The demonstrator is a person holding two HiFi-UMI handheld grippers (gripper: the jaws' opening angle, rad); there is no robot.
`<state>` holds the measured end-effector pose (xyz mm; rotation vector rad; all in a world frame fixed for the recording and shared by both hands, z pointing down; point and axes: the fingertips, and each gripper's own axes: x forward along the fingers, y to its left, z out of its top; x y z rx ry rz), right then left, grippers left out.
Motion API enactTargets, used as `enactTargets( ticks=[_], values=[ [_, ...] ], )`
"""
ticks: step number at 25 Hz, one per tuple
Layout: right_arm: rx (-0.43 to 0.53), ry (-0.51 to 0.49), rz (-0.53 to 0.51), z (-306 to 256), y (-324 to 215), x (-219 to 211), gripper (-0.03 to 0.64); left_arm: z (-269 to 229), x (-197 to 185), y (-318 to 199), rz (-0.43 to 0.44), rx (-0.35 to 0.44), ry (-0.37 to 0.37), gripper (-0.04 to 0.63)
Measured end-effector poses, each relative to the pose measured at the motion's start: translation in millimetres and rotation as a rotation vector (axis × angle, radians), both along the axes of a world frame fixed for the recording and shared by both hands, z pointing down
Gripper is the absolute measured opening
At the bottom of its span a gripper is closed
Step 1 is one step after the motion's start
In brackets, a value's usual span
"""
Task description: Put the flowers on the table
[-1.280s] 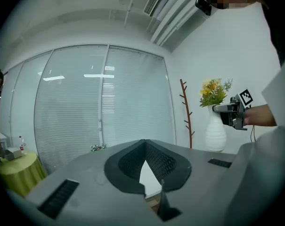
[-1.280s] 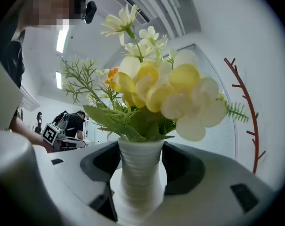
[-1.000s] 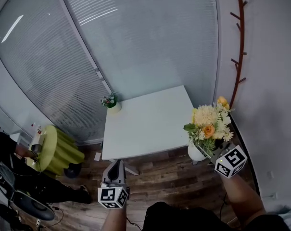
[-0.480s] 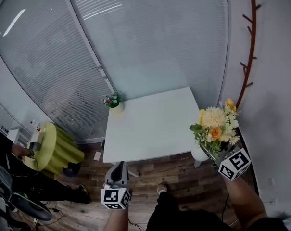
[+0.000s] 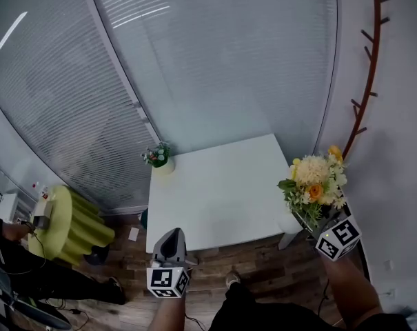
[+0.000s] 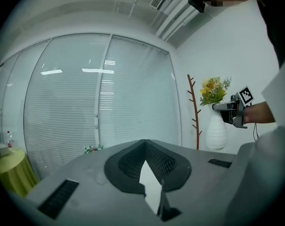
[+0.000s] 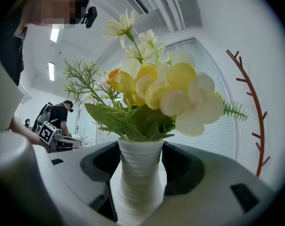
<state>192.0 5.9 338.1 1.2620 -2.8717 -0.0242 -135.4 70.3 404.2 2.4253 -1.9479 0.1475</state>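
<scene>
A bunch of yellow, white and orange flowers (image 5: pixel 314 184) stands in a white ribbed vase (image 7: pixel 138 175). My right gripper (image 5: pixel 317 225) is shut on the vase's neck and holds it upright in the air by the white table's (image 5: pixel 215 185) near right corner. In the right gripper view the jaws sit on both sides of the vase, under the flowers (image 7: pixel 156 86). My left gripper (image 5: pixel 170 236) is shut and empty, low in front of the table's near edge. The left gripper view shows the held vase (image 6: pixel 216 132) to the right.
A small flower pot (image 5: pixel 158 156) sits on the table's far left corner. A brown coat rack (image 5: pixel 365 88) stands against the right wall. A round green table (image 5: pixel 60 223) with a person beside it is at the left. Glass walls with blinds lie behind.
The table has come nearer and lower in the head view. The right gripper with the vase has moved up beside the table's right corner. The left gripper stays shut.
</scene>
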Motion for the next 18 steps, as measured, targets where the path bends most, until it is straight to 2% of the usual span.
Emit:
enactTargets(
  ticks=[6, 18],
  values=[
    [0.026, 0.008, 0.045, -1.6, -42.1, -25.1, 0.288, -2.6, -22.8, -52.6, 0.04, 0.01, -0.018, 0.005],
    [-0.006, 0.035, 0.064, 11.0, -128.3, -106.9, 0.288, 11.2, -88.0, -150.3, 0.118, 0.004, -0.042, 0.005]
  ],
)
